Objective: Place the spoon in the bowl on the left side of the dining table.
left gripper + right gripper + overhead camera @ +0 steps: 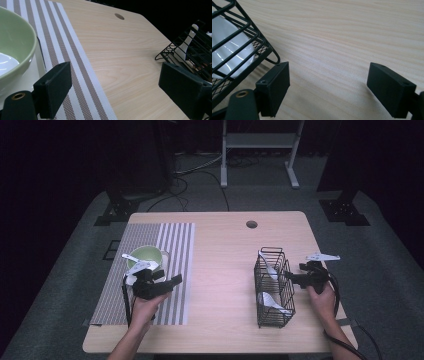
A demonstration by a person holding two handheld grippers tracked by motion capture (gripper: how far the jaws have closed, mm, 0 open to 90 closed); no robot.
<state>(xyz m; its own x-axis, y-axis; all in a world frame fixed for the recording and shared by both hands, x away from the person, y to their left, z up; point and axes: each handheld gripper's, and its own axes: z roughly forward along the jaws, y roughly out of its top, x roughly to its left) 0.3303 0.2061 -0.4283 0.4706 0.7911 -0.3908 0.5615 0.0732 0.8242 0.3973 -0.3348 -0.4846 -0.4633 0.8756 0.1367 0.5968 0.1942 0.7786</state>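
**Surfaces and Finishes**

We see a bench (225, 255) of pale wood with a smooth, matt grain. The mat (170, 265) looks like woven cloth, striped and coarse. The bowl (15, 47) is glossy green ceramic. The basket (273, 287) is thin black metal wire with a fine mesh floor, holding shiny white spoons (227, 47). Our fingers (274, 87) look like matt black plastic.
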